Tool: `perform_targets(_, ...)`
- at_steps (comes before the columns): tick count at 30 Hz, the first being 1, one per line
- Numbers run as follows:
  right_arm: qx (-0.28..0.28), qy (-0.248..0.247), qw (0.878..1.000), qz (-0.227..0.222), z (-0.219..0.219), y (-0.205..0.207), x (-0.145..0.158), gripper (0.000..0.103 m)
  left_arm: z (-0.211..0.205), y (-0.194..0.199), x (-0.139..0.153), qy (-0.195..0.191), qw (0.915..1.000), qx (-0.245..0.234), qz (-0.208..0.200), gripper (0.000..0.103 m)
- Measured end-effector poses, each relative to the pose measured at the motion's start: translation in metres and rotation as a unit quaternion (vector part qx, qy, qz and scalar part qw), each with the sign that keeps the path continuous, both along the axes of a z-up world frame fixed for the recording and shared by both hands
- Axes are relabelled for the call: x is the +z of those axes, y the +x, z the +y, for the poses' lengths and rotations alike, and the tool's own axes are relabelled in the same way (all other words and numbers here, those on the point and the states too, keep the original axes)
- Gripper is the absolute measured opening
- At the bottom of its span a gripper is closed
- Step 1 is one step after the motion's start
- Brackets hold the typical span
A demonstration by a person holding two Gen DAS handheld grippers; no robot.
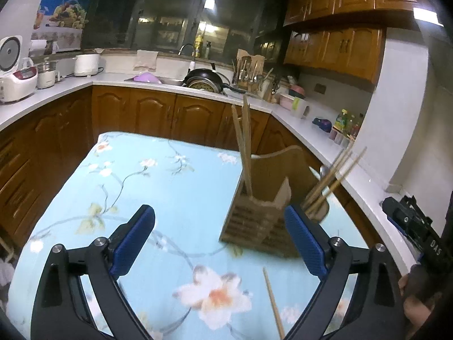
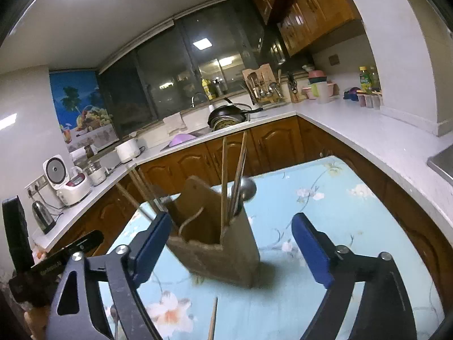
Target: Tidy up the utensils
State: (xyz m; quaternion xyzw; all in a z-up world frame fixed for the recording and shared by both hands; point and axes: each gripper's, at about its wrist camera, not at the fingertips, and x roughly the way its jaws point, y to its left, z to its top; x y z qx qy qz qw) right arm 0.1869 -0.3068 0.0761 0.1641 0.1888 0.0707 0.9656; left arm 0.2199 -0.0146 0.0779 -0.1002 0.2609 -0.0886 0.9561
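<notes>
Right wrist view: chopstick (image 2: 213,321) cut off below wooden holder (image 2: 218,243).

A floral blue tablecloth (image 1: 158,187) covers the table. Behind it, a white counter (image 1: 70,89) carries a rice cooker (image 1: 14,70), and a black pan (image 1: 205,78) (resting at the sink) sits under dark windows (image 1: 170,14).

The wooden utensil holder (image 1: 254,221) is standing near the table's right edge, its chopsticks (image 1: 245,141) projecting upward and sideways, obstructing approach from above. A loose chopstick (image 1: 273,303) is lying in front. The floral tablecloth (image 1: 141,175) is offering open passage leftward.
</notes>
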Motion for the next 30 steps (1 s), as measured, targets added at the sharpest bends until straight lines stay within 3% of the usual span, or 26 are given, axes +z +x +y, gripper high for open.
perform_targets(15, 0.019, -0.026, 0.999, 0.008, 0.022, -0.092, -0.018, 0.096, 0.022, -0.101, -0.023, -0.013, 0.9997, 0.018, 0.008, 0.096)
perform_targets(22, 0.036, -0.037, 0.999, 0.000, 0.031, -0.123, -0.019, 0.097, 0.027, -0.138, -0.017, 0.004, 0.9996, 0.026, -0.012, 0.096)
perform_targets(25, 0.046, -0.036, 0.998, -0.020, 0.031, -0.138, -0.005, 0.097, 0.028, -0.157, -0.011, 0.016, 0.9987, 0.030, -0.037, 0.098)
perform_targets(26, 0.043, -0.039, 0.998, -0.032, 0.032, -0.143, 0.000, 0.100, 0.027, -0.165, -0.010, 0.025, 0.9980, 0.032, -0.049, 0.103)
perform_targets(30, 0.017, -0.055, 0.994, -0.089, 0.036, -0.174, 0.001, 0.103, 0.021, -0.189, -0.022, 0.053, 0.9935, 0.051, -0.087, 0.103)
